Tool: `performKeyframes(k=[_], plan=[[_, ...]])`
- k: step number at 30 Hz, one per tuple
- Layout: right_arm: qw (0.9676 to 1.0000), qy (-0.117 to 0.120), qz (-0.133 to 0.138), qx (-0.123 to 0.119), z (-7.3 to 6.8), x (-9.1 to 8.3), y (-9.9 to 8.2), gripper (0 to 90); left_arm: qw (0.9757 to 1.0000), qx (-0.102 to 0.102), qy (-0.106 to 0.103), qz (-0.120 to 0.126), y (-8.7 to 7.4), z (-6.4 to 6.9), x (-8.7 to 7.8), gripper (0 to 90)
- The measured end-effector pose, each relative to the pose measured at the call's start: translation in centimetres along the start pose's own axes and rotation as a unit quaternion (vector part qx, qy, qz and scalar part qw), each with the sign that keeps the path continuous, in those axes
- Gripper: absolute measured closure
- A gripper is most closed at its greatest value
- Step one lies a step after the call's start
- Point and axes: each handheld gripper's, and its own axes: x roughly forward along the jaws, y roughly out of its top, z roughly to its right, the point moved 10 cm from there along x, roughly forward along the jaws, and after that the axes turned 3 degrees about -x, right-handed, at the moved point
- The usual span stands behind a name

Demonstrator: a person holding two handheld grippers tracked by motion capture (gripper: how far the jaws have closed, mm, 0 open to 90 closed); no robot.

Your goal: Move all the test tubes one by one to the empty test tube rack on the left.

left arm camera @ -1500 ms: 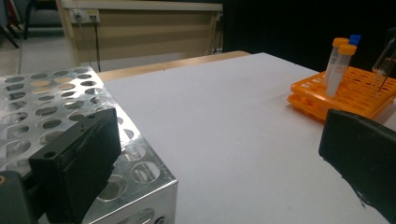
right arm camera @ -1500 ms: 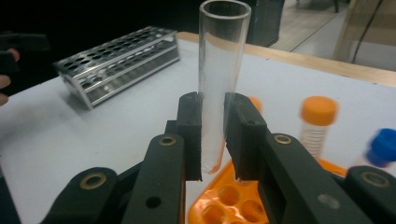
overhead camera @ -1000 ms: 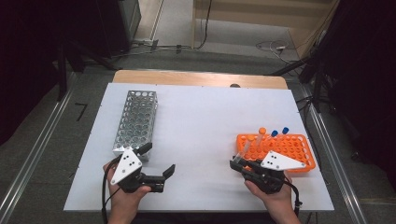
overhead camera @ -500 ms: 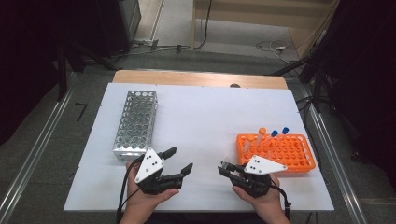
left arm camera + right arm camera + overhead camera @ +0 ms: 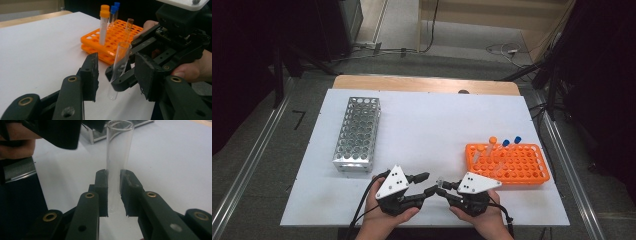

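**— What step are you on?**

A hand-over. My right gripper (image 5: 443, 187) has its jaws clamped on a clear, uncapped test tube (image 5: 119, 67), pinching it low on the glass so the tube stands nearly upright with its open mouth up. It hangs just above the white table (image 5: 432, 125), a little way off the near left corner of the orange rack (image 5: 507, 162), on the side towards the metal rack (image 5: 358, 132).

**— And your left?**

My left gripper (image 5: 117, 75) has come in from the metal rack's side, and its jaws have just been closing. They stand at a narrow gap now, one pad on each side of the tube. I see air between pads and glass, so it grips nothing yet.

**— What does the next move ask of you?**

I judge the left jaws must finish closing on the tube, above or below the right gripper's hold, squarely, so the round glass does not twist out. Only once that grip is firm should my right jaws let go. Then the tube likely travels away from the orange rack to the metal one.
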Motion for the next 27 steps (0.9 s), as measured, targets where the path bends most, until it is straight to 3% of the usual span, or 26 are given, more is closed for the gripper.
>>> performKeyframes(k=[6, 12, 24, 27], plan=[[0.9998, 0.019, 0.002, -0.011, -0.7, 0.1, 0.1, 74.1, 0.9999, 0.001, -0.011, -0.007, -0.2, 0.7, 0.9, 61.4], [0.9992, 0.033, 0.001, -0.021, -1.3, 0.3, 0.1, 74.1, 0.9998, 0.005, -0.016, -0.012, -0.4, 1.0, 1.2, 72.9], [0.9986, 0.053, 0.008, -0.005, -1.5, 0.2, 0.2, 73.8, 0.9998, 0.008, -0.012, -0.012, -0.4, 0.9, 1.1, 76.2], [0.9986, 0.052, 0.011, 0.001, -1.4, 0.2, 0.2, 64.2, 0.9998, 0.003, -0.018, -0.006, -0.2, 0.8, 0.9, 76.4]])
